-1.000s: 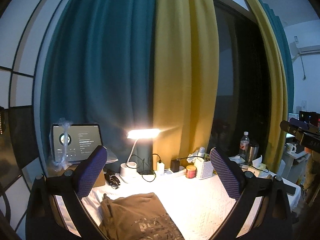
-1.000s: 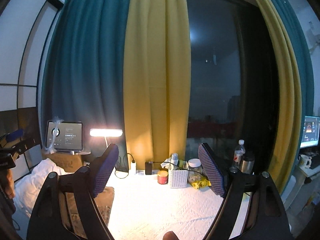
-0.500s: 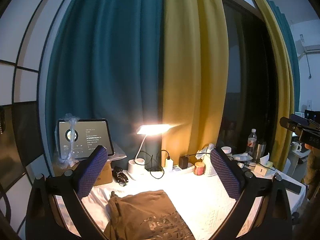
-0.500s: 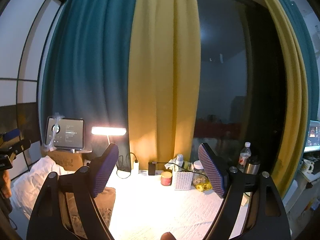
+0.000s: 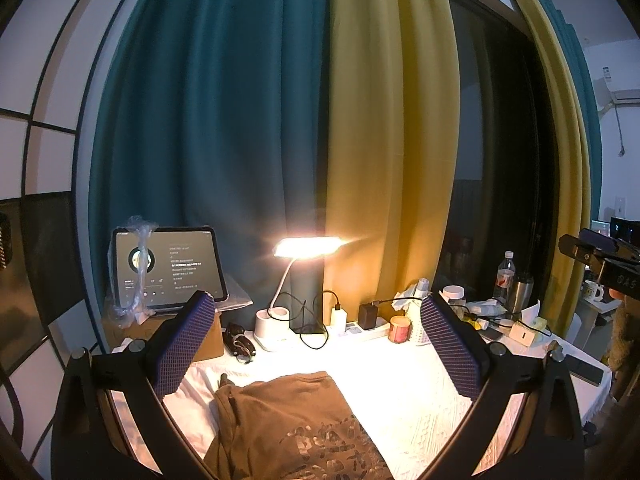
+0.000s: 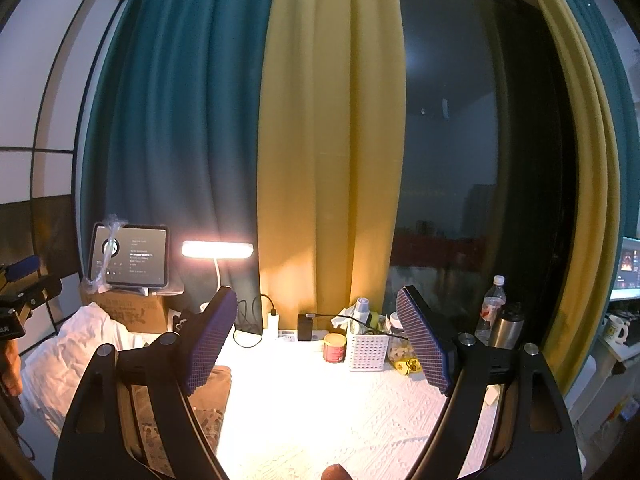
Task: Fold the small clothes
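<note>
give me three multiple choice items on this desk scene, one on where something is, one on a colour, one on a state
1. Where does the folded brown printed garment lie?
A. on the white textured tablecloth
B. in the white perforated basket
C. on the cardboard box

2. What colour are the pads on the left gripper fingers?
A. red
B. purple-blue
C. white

3. What state is the white desk lamp in?
A. off
B. tipped over
C. lit

Answers: 1 A, the garment rests flat on the cloth between the fingers; 2 B, both pads show a purple-blue grid; 3 C, its head glows brightly and stands upright.
</note>
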